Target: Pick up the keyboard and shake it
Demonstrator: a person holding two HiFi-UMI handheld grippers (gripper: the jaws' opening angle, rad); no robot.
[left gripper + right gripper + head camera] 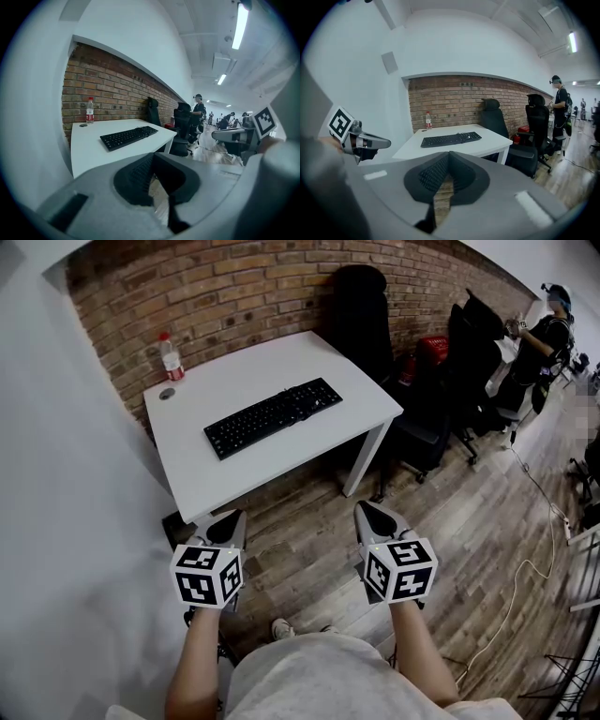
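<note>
A black keyboard (272,415) lies slantwise on the white table (216,484); the gripper views show the same keyboard (129,136) (451,139) from farther back. Both grippers hover over the wooden floor in front of the table, well short of it. My left gripper (223,521) is shut with nothing between its jaws, and its tips (153,157) meet in its own view. My right gripper (373,514) is shut and empty too, its jaw tips (449,156) pressed together. Neither touches the keyboard.
A plastic bottle with a red cap (171,357) and a small round lid (167,394) sit at the table's far left corner by the brick wall. Black office chairs (422,399) stand to the right of the table. A person (539,338) stands at the far right. Cables (525,568) trail across the floor.
</note>
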